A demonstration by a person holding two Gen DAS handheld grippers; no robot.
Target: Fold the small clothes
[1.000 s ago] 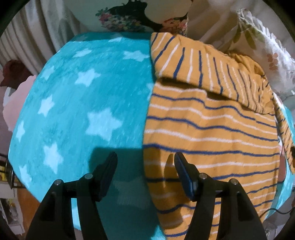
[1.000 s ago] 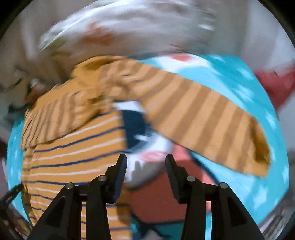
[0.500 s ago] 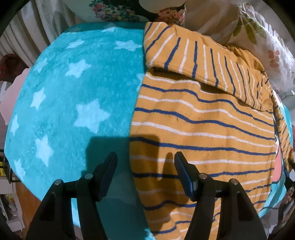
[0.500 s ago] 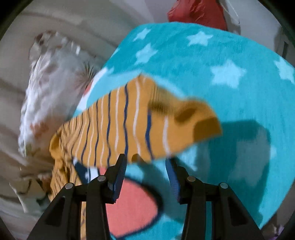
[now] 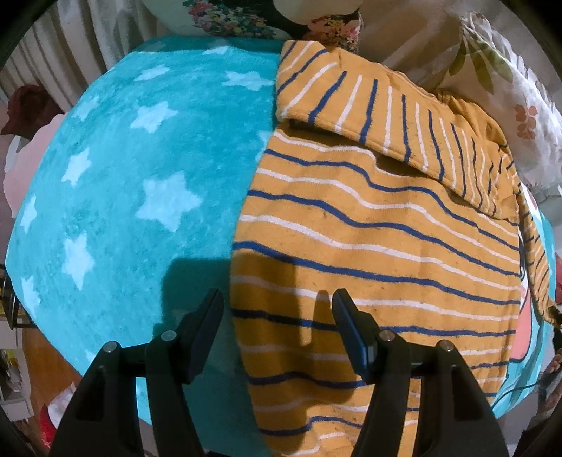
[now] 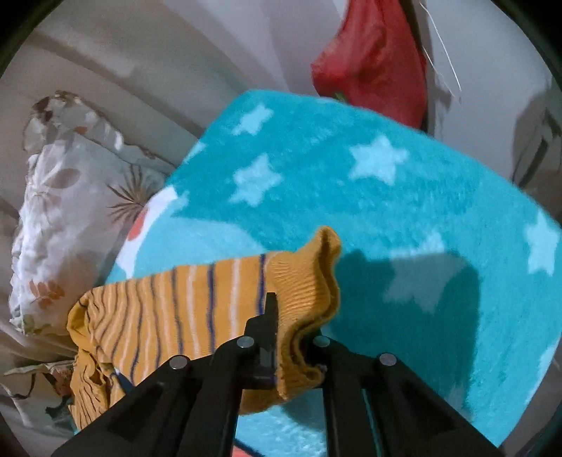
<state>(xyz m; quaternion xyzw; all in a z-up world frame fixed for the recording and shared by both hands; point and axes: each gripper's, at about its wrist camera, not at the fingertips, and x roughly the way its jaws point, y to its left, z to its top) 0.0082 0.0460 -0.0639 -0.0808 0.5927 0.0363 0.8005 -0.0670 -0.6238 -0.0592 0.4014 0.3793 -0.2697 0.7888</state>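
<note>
Shirt: small mustard-orange top (image 5: pixel 368 225) with thin navy and white stripes, lying mostly flat on the teal blanket (image 5: pixel 140 197), filling the right half of the left wrist view. Its left edge runs down the middle of that picture.
Folded sleeve: one sleeve (image 5: pixel 368 102) is laid across the top of the shirt body, stripes running the other way, cuff end pointing toward the blanket's far edge.
Left gripper (image 5: pixel 277 309): hovering over the shirt's lower left edge, fingers apart, nothing between them. One finger (image 5: pixel 207 316) sits over bare blanket, the other over striped fabric. Can't say if the tips touch the cloth.
Right gripper (image 6: pixel 291 337): fingers have just snapped closed, and they're clamped on the ribbed cuff (image 6: pixel 309 284) of the other sleeve (image 6: pixel 182 309). The cuff bunches up and flares out past the tips.
Held sleeve: lifted off the blanket, stretching away to the left toward the crumpled rest of the shirt.
Blanket: fluffy teal with pale stars, plus a coral and white patch showing near the shirt.
Background: a floral pillow (image 6: pixel 63 197) beside the blanket, another flowery cushion (image 5: pixel 246 17) at the far edge, something red (image 6: pixel 372 59) hanging behind. Kinda dim lighting, hard shadows from both grippers.
</note>
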